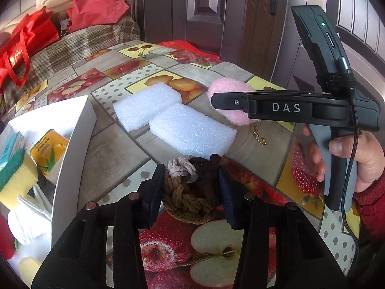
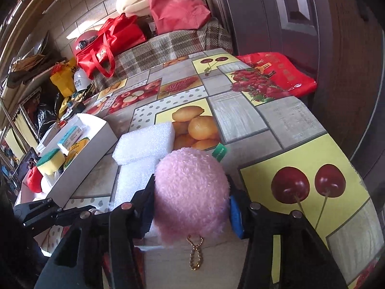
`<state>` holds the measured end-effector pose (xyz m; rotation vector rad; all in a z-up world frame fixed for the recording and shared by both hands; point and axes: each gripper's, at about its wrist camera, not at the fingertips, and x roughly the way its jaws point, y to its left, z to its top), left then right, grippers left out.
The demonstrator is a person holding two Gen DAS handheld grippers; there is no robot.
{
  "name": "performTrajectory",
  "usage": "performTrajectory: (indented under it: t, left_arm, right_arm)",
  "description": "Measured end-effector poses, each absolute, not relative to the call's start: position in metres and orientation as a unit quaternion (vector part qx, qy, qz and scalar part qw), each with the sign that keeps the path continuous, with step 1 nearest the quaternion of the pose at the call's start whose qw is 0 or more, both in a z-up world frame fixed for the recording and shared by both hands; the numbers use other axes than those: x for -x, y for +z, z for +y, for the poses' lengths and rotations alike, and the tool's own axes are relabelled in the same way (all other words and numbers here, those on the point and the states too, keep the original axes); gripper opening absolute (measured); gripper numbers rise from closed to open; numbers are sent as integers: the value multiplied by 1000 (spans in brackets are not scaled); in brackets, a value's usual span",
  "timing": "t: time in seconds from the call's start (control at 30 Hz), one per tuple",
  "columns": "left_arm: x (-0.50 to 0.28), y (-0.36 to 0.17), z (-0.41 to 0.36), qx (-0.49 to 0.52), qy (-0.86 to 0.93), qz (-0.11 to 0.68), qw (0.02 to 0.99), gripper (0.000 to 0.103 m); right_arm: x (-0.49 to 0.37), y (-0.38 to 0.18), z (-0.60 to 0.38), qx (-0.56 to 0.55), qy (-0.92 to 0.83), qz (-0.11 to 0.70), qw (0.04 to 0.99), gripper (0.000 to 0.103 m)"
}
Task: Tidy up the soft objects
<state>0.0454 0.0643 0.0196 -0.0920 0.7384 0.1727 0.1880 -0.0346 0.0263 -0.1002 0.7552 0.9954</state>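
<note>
The table (image 1: 115,149), covered by a fruit-print oilcloth, fills both wrist views. Beyond its far edge, at about eleven o'clock in the left wrist view, a checked cushion (image 1: 79,45) carries a red shopping bag (image 1: 21,48) and a paler red cloth bag (image 1: 96,7).

At nine o'clock in the left wrist view a white cardboard box (image 1: 72,149) stands on the table, holding a yellow-and-green sponge (image 1: 14,180), a yellow packet (image 1: 50,149) and some white pieces. In the right wrist view the same box lies at about nine o'clock too.

Two white foam blocks (image 1: 173,120) lie touching one another near the middle of the table, at twelve o'clock from the left gripper (image 1: 191,185) and just beside the box's corner.

The pink plush ball (image 2: 191,192) sits on the table between the fingers of the right gripper (image 2: 191,200); the jaws are narrowed onto it, both pads pressing its sides. A small gold bead chain (image 2: 196,252) hangs from it toward six o'clock, and a green tag (image 2: 219,153) shows at its far side. In the left wrist view this ball appears at about one o'clock, partly behind the right gripper's black body, which a hand (image 1: 361,159) in a red sleeve grips.

The bundle of knotted hair ties (image 1: 190,187), in olive, dark brown and pale grey, rests on the oilcloth between the left gripper's fingers. Those jaws are drawn in as far as they go, clamping the bundle on both sides.
</note>
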Motion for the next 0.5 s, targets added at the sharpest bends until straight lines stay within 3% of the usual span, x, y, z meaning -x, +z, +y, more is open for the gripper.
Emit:
performTrajectory:
  t: [0.3,0.5]
  left_arm:
    - [3,51,52,1,120,221,968,42]
    - [24,60,55,4,142,170,975,42]
  right_arm:
    - [-164,50,-80,-22,459,257,850,52]
    - [-141,63,-90,-24,450,191,872,52]
